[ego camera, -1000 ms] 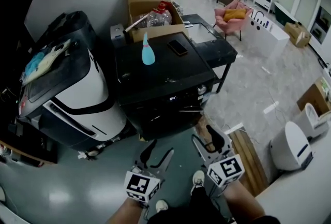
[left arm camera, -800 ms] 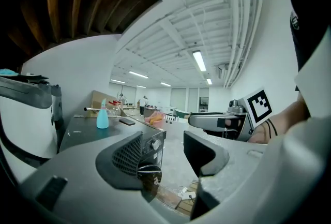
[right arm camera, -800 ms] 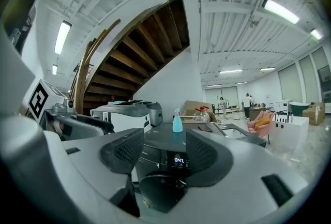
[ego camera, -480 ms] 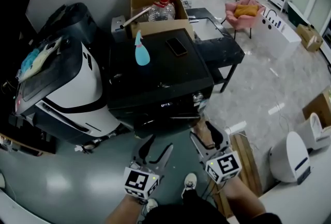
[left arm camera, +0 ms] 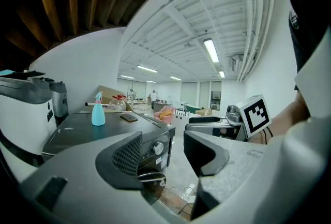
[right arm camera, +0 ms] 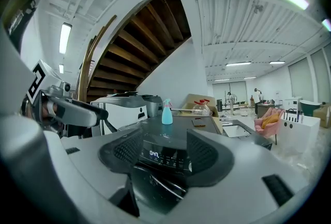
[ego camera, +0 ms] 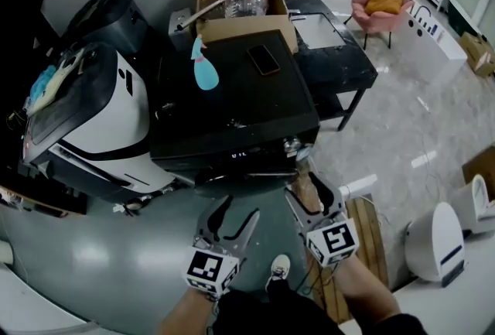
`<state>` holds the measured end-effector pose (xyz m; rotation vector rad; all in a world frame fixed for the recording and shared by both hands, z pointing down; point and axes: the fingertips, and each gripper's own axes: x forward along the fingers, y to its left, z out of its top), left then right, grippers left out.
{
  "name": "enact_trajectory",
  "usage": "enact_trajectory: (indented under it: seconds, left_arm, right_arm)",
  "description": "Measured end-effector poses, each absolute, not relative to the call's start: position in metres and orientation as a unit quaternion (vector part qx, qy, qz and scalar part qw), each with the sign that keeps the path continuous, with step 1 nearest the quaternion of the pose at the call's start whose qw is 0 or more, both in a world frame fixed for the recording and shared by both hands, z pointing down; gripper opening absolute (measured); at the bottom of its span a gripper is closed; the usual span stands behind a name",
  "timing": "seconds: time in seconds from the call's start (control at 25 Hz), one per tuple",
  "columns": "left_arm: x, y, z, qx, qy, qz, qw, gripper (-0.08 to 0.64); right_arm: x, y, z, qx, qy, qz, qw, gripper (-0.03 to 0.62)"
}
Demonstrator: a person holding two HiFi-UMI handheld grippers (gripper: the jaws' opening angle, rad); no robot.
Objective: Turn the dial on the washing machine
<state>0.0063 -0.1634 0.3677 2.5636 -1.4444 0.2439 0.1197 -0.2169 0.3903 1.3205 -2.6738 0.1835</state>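
Dial (ego camera: 291, 145) sits at the front right corner of the black washing machine (ego camera: 232, 94), frame centre. Right tool (ego camera: 306, 190), released and empty, hovers just below it, apparently lined up to grasp. Left tool (ego camera: 238, 211), lower centre, is likewise released and idle.

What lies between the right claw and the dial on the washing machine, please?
Nothing. In the head view the open right claw hangs close in front of the dial, and the short stretch between them is bare.
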Motion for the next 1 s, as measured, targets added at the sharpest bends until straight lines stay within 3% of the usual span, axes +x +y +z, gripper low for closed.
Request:
enact_trajectory:
  seconds: [1.0]
  left_arm:
    - [0.008,-0.194,0.466,0.873,-0.449,0.113,0.153,0.233]
  right_arm:
    - [0.125,-0.300,0.515,0.488,-0.859,0.045,0.147,0.273]
